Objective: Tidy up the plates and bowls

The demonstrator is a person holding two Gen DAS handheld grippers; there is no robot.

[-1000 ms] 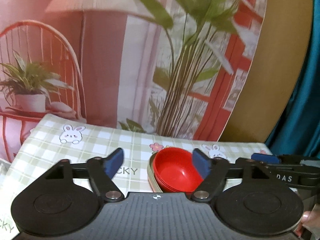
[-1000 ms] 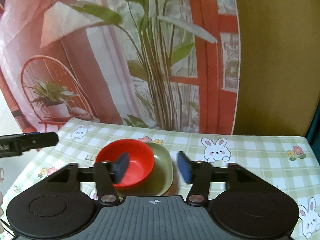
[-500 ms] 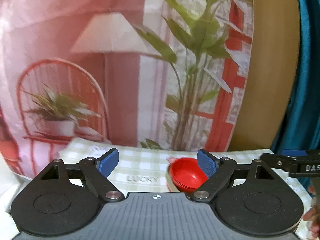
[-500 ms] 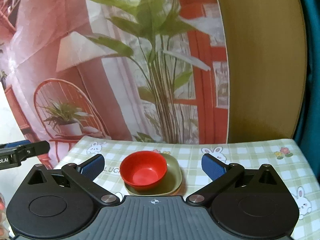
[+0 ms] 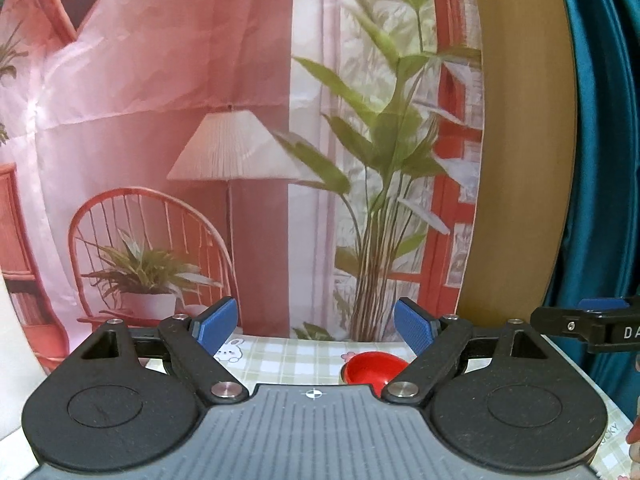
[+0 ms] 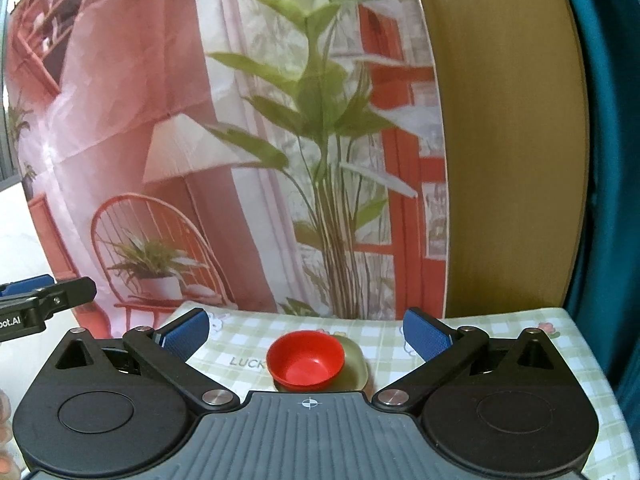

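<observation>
Bowl nested, both my tools free.

My left gripper (image 5: pixel 314 326) and right gripper (image 6: pixel 306 334) are spread, empty; the red bowl (image 6: pixel 306 360) sits in the green plate (image 6: pixel 356 364) on the table (image 6: pixel 500 344), stacked to save space.
</observation>
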